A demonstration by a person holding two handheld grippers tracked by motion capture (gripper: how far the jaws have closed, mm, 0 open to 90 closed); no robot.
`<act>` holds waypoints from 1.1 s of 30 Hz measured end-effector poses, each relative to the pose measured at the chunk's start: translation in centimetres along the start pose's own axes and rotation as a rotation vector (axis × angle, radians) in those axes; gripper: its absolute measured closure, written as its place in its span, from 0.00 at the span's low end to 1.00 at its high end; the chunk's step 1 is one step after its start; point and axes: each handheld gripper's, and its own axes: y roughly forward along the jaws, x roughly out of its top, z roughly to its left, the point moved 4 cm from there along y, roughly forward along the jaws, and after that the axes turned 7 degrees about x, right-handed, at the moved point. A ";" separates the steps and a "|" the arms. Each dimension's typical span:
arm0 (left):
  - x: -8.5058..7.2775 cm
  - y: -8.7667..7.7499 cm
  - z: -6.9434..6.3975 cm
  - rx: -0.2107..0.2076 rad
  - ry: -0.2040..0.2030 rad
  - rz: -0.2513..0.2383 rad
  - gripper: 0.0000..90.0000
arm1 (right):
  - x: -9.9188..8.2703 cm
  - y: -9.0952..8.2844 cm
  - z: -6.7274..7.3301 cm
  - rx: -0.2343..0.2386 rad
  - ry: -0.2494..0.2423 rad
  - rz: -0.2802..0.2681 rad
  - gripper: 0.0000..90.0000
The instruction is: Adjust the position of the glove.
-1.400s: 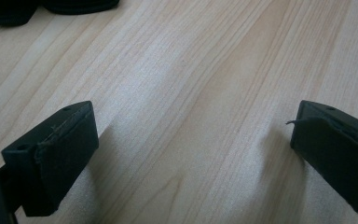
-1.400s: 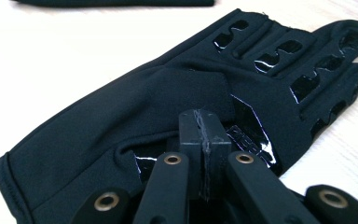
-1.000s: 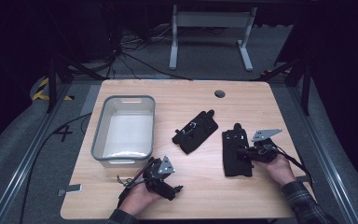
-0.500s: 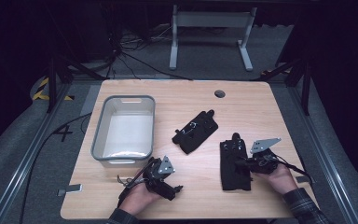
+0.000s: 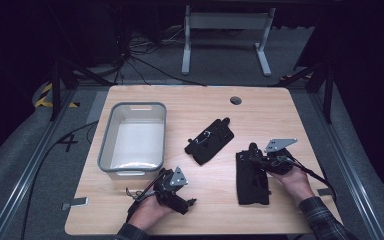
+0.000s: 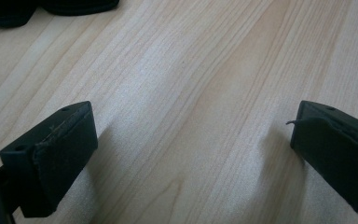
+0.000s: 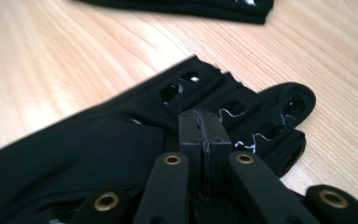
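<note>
Two black gloves lie on the wooden table (image 5: 260,107). The nearer glove (image 5: 253,184) lies lengthwise at the front right. My right gripper (image 5: 252,154) is at its far end, shut on a pinch of its fabric. In the right gripper view the two jaws (image 7: 204,126) meet over this glove (image 7: 98,158), whose cut-out finger end spreads beyond them. The other glove (image 5: 210,141) lies slanted at mid-table, its edge (image 7: 182,7) at the top of that view. My left gripper (image 5: 182,199) rests open near the front edge, with bare wood between its jaws (image 6: 193,140).
A grey plastic bin (image 5: 132,106) stands on the left half of the table, just beyond my left hand. A round cable hole (image 5: 236,100) sits near the far edge. A dark glove edge (image 6: 9,11) shows at the top left of the left gripper view.
My right gripper has moved toward the table's front edge, and the nearer glove has slid along with it. The left gripper has stayed in place.
</note>
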 end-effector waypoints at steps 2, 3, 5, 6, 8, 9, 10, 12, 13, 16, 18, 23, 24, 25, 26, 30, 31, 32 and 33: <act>0.0 0.0 0.0 0.000 0.000 0.000 0.01 | 0.0 0.5 0.0 0.010 -0.003 0.008 0.99; 0.0 0.0 0.0 0.000 0.000 0.000 0.01 | 0.0 0.7 0.0 0.017 -0.002 0.010 0.99; 0.0 0.0 0.0 0.000 0.000 0.000 0.01 | 0.1 1.2 0.3 0.031 -0.002 0.013 0.99; 0.0 0.0 0.0 0.001 0.000 0.000 0.01 | 0.2 1.3 0.5 0.038 -0.005 0.010 0.99; 0.0 0.0 0.0 0.000 0.000 0.000 0.01 | 0.4 1.5 0.8 0.042 -0.012 0.013 0.99; 0.0 0.0 0.0 0.001 0.000 0.000 0.01 | 0.5 1.7 1.1 0.054 -0.010 0.011 0.99; 0.0 0.0 0.0 0.000 0.000 0.000 0.01 | 0.6 1.8 1.3 0.060 -0.009 0.011 0.99; 0.0 0.0 0.0 0.000 0.000 0.000 0.01 | 0.9 2.1 1.9 0.071 -0.018 0.010 0.99; 0.0 0.0 0.0 0.001 0.001 0.000 0.01 | 0.9 2.2 2.1 0.079 -0.017 0.010 0.99; 0.0 0.0 0.0 0.000 0.000 0.000 0.01 | 1.1 2.5 2.8 0.089 -0.029 0.015 0.99; 0.0 0.0 0.0 0.000 0.000 0.000 0.01 | 1.3 2.4 3.2 0.090 -0.036 0.013 0.99; 0.0 0.0 0.0 0.001 0.000 0.000 0.01 | 0.9 0.3 4.4 0.114 -0.068 -0.007 0.98; 0.0 0.0 0.0 0.001 0.000 0.000 0.01 | 0.5 -0.1 4.7 0.122 -0.071 -0.006 0.98; 0.0 0.0 0.0 0.001 0.000 0.000 0.01 | 0.1 -0.5 4.9 0.122 -0.076 -0.003 0.98; 0.0 0.0 0.0 0.001 0.000 0.000 0.01 | -0.2 -0.7 5.0 0.122 -0.076 0.002 0.98; 0.0 0.0 0.0 0.003 0.000 0.000 0.01 | -1.9 -1.1 5.7 0.135 -0.074 0.030 0.99; 0.0 0.0 0.0 0.004 0.000 0.000 0.01 | -2.1 -1.1 5.8 0.137 -0.074 0.037 0.99; 0.0 0.0 0.0 0.004 0.000 0.000 0.01 | -2.3 -1.1 6.0 0.144 -0.075 0.042 0.99; 0.0 0.0 0.0 0.004 0.000 0.000 0.01 | -2.5 -1.1 6.1 0.150 -0.075 0.042 0.99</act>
